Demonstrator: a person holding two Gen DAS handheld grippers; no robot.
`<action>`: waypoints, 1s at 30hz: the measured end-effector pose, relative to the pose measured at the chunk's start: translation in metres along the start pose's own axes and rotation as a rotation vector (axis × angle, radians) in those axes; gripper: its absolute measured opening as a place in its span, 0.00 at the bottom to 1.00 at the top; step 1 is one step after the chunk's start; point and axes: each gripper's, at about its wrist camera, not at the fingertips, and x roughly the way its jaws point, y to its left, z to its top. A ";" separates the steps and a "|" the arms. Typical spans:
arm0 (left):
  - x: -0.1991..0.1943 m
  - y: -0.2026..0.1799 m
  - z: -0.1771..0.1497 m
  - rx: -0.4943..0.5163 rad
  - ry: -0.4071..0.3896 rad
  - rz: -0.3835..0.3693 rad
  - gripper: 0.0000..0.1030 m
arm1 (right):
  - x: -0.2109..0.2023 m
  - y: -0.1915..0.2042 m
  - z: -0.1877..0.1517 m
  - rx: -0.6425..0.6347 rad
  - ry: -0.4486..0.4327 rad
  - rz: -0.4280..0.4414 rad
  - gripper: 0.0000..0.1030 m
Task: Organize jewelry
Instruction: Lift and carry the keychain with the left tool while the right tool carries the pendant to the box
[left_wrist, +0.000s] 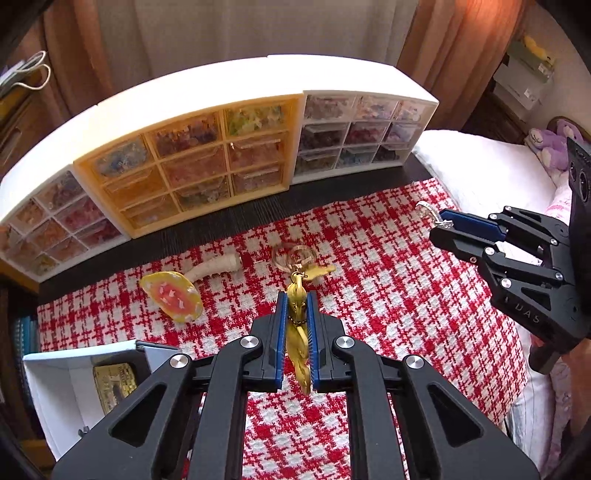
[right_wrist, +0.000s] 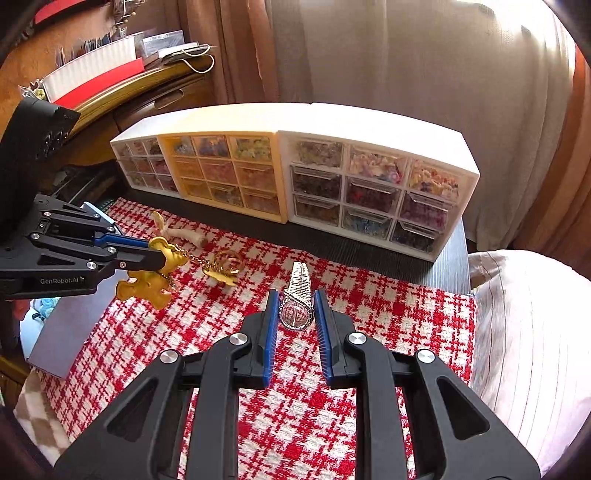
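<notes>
- Left wrist view: the left tool (left_wrist: 296, 295) is clamped on a yellow rubbery keychain charm (left_wrist: 297, 328), held above a red-and-white checked cloth (left_wrist: 388, 295). A short chain runs from the charm down to gold key rings (left_wrist: 295, 254) lying on the cloth.
- Right wrist view: the right tool (right_wrist: 294, 295) grips a silver wristwatch (right_wrist: 296, 314) by its round glass face, with the metal band pointing away toward the drawers.
- On the cloth, to the left of the key rings, lie a pale bone-shaped piece (left_wrist: 212, 267) and a yellow and orange slice-shaped charm (left_wrist: 173, 295).
- Behind the cloth, three small drawer cabinets (right_wrist: 291, 173) stand side by side on the dark bench (right_wrist: 332, 247): white, yellow, white. Their clear drawers are filled with colourful small items.
- An open white box (left_wrist: 74, 380) sits at the cloth's near left corner.
</notes>
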 end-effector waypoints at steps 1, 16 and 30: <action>-0.005 0.000 0.000 0.002 -0.009 0.004 0.10 | -0.002 0.002 0.002 -0.004 -0.004 0.002 0.19; -0.088 0.028 -0.003 -0.030 -0.109 0.047 0.10 | -0.037 0.066 0.044 -0.094 -0.080 0.043 0.19; -0.164 0.075 -0.051 -0.115 -0.203 0.109 0.10 | -0.043 0.170 0.064 -0.210 -0.110 0.148 0.19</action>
